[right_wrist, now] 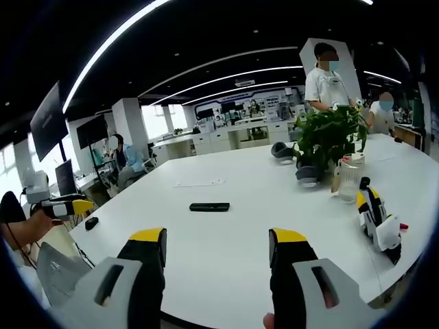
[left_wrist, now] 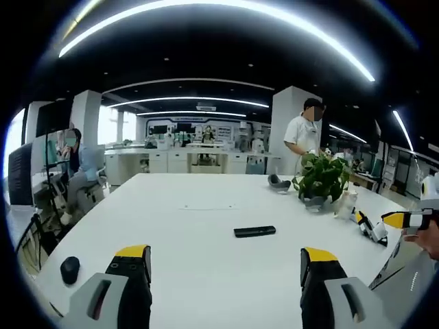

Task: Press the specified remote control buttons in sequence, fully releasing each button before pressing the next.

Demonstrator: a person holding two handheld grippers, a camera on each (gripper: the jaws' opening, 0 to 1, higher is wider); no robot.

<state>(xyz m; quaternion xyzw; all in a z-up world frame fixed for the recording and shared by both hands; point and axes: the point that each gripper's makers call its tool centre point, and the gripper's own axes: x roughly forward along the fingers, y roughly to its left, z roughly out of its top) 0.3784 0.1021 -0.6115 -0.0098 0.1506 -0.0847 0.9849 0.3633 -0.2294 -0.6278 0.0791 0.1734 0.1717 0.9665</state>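
**Operator:** Two tools were in use, correct? State their condition.

**Technician:** Correct. The left tool (left_wrist: 225, 274) stood with its jaws spread wide and held nothing. The right tool (right_wrist: 217, 264) was likewise spread and empty. Both hovered over the near edge of the table (left_wrist: 178, 226).

**Operator:** Location of the target?

**Technician:** One remote control (left_wrist: 254, 232) lay flat near the middle of the table, well apart from both tools. Its buttons were too small to read.

**Operator:** Recommended procedure for the approach?

**Technician:** In my judgement, one tool should be brought forward and closed so a single jaw tip meets each button squarely from above, then lifted fully clear before the next press. The remote should stay in view throughout.

**Operator:** Other items, counted?

**Technician:** One potted plant (right_wrist: 328, 140) toward the far right edge, one clear bottle (right_wrist: 348, 179) just beside it, one dark mouse (left_wrist: 69, 269) at the near left corner.
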